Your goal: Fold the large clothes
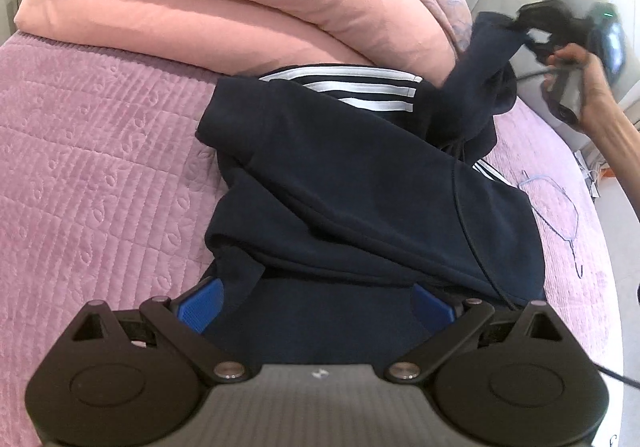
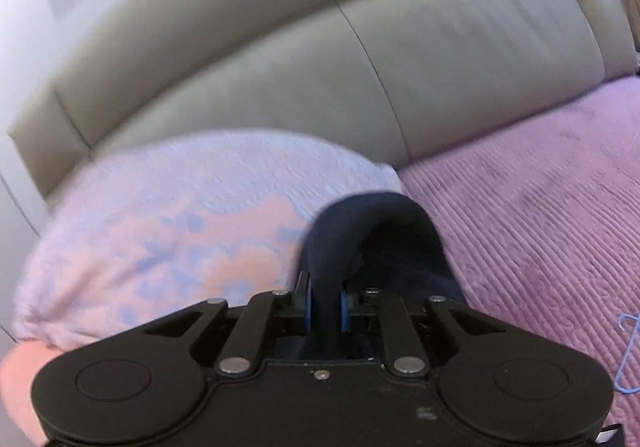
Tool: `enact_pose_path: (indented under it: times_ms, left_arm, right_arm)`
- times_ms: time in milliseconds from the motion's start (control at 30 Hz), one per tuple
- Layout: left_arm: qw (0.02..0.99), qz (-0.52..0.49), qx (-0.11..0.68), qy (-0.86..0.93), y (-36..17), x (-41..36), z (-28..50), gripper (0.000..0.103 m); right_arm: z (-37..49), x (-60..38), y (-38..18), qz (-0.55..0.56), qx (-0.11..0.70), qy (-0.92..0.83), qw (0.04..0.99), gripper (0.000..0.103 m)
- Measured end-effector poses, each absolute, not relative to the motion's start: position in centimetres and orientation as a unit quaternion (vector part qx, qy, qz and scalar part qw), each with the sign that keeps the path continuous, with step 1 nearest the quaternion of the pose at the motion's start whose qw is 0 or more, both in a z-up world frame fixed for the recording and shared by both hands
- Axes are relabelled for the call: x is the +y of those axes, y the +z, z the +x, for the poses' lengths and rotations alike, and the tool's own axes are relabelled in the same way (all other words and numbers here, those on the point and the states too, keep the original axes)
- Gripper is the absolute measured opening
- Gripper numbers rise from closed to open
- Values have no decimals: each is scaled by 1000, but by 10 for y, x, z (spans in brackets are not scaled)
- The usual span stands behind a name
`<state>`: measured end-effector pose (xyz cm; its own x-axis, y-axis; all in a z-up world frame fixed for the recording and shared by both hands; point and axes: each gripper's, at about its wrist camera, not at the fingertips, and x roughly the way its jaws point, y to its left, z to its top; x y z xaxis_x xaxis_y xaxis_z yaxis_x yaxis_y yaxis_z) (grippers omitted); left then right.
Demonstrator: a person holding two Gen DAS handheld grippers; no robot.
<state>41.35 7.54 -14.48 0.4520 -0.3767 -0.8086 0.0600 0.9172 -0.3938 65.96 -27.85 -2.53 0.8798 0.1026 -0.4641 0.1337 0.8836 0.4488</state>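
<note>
A navy hoodie (image 1: 360,183) with white sleeve stripes lies partly folded on the pink quilted bed cover (image 1: 100,151). My left gripper (image 1: 316,303) is open, its blue pads wide apart over the hoodie's near edge, with cloth lying between them. My right gripper (image 1: 524,21) shows at the upper right of the left wrist view, held in a hand, and lifts a part of the hoodie off the bed. In the right wrist view the right gripper (image 2: 325,303) is shut on a fold of navy cloth (image 2: 360,231) that arches up from the pads.
A folded pink duvet (image 1: 200,7) and a patterned pillow (image 2: 160,239) lie behind the hoodie. A grey padded headboard (image 2: 320,47) stands beyond them. A blue wire hanger (image 1: 560,207) lies on the cover to the right.
</note>
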Motion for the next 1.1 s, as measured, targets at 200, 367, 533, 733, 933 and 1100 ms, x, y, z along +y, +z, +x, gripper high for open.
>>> enact_pose_path:
  times_ms: [200, 367, 533, 733, 933, 1100]
  left_arm:
    - [838, -169, 502, -128, -140, 80, 412, 101]
    - [841, -161, 501, -124, -136, 77, 409, 101]
    - [851, -152, 488, -122, -125, 77, 403, 101]
    - [857, -160, 475, -119, -115, 81, 399, 101]
    - [856, -160, 477, -114, -117, 84, 400, 101]
    - [860, -162, 472, -108, -116, 91, 401, 101]
  right_arm:
    - [533, -250, 22, 248, 128, 41, 959, 17]
    - [399, -236, -3, 295, 155, 10, 943, 60]
    - [307, -236, -80, 256, 385, 53, 885, 82]
    - [269, -246, -59, 144, 424, 60, 892, 82]
    - [311, -196, -47, -54, 323, 144, 934, 83]
    - [389, -161, -124, -149, 464, 141, 862, 56]
